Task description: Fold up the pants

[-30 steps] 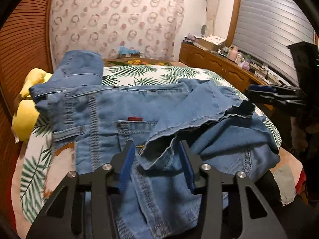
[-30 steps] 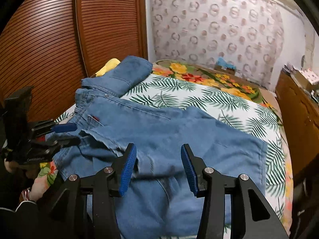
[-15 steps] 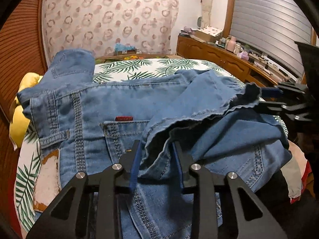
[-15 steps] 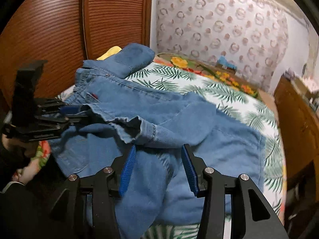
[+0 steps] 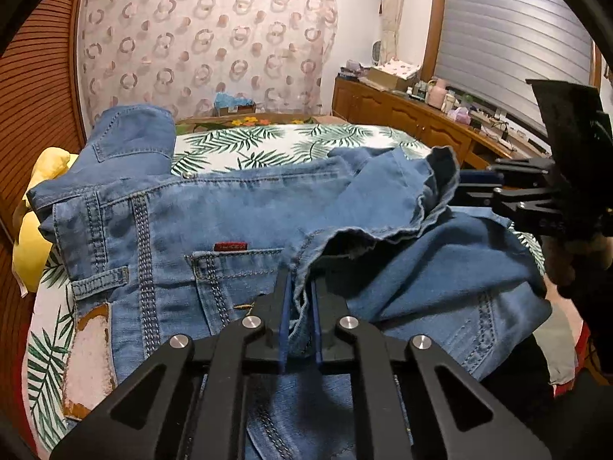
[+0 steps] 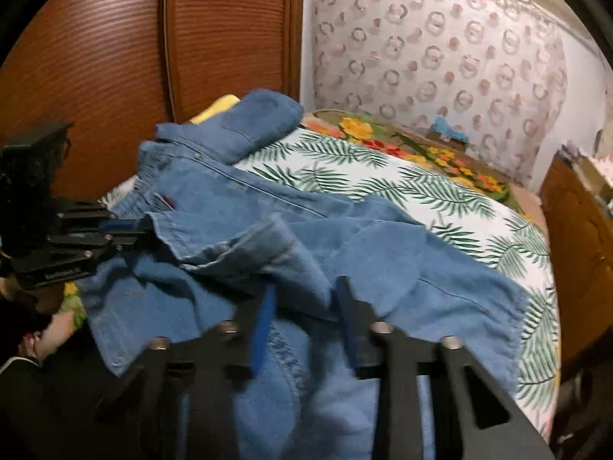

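Only from left wrist: pants' (image 5: 237,214) red tag (image 5: 230,246).

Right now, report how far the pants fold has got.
Done: the jeans lie spread on the bed, one leg brought back over the seat. In hand: the left gripper is shut on that leg's hem; the right gripper is open around the hem's other end, not yet closed. Left: carry the hem to the waistband, flatten, fold again.

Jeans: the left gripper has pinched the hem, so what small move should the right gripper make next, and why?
Probably close the right gripper on the jeans. Its jaws stand open around the denim, while the left gripper is shut on the hem. Both ends need holding.
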{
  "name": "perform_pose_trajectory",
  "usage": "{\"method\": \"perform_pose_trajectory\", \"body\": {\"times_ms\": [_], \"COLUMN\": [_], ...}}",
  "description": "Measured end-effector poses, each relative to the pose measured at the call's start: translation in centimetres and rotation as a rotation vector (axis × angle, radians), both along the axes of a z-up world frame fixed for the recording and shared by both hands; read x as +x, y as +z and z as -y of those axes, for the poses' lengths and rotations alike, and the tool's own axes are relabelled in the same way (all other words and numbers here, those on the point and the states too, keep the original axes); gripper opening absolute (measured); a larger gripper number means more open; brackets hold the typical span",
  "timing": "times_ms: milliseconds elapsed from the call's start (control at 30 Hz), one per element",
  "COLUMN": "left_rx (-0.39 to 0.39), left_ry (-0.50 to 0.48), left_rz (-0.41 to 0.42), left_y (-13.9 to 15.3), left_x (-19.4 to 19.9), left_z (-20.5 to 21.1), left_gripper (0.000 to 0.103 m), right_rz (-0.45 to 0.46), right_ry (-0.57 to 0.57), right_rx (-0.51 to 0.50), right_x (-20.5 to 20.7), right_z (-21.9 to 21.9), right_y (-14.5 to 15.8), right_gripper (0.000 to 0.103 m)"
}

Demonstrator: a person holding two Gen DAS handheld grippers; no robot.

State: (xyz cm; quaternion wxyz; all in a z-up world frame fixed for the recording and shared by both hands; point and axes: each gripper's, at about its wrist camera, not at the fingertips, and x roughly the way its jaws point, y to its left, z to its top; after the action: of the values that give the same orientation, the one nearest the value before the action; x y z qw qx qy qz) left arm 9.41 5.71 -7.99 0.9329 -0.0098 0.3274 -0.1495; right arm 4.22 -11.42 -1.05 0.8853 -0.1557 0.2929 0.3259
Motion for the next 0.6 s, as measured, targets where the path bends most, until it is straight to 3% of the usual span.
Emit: {"method": "perform_pose_trajectory", "body": {"times_ms": [33,133,367,600], "left_rx": [-0.008,-0.024,-0.075,-0.096], "left_ry": [0.003,0.017,0.020,0.046], "left_rz": [0.017,0.039,0.136,0.207], "left_y": [0.2,0.7,4.8,8.3], "left_x": [-0.2,-0.5,-2.9,-5.9], "left_z": [-0.1,-0.4,-1.0,-2.6], "left_gripper": [0.009,0.008,0.007,0.007], "right_rz": [0.011,0.057,0.187,0.274], "right_ry": [0.002,0.000,0.022,0.088], "right_rx": [0.004,0.018,0.072,0.077], "right_x": [-0.2,-0.4,-1.2,-1.3], "right_z": [0.1,0.4,-0.1,-3.4], "right_y": [0.1,0.3,4.5,8.4], "right_gripper": [0.007,0.002,0.001,0.001]}}
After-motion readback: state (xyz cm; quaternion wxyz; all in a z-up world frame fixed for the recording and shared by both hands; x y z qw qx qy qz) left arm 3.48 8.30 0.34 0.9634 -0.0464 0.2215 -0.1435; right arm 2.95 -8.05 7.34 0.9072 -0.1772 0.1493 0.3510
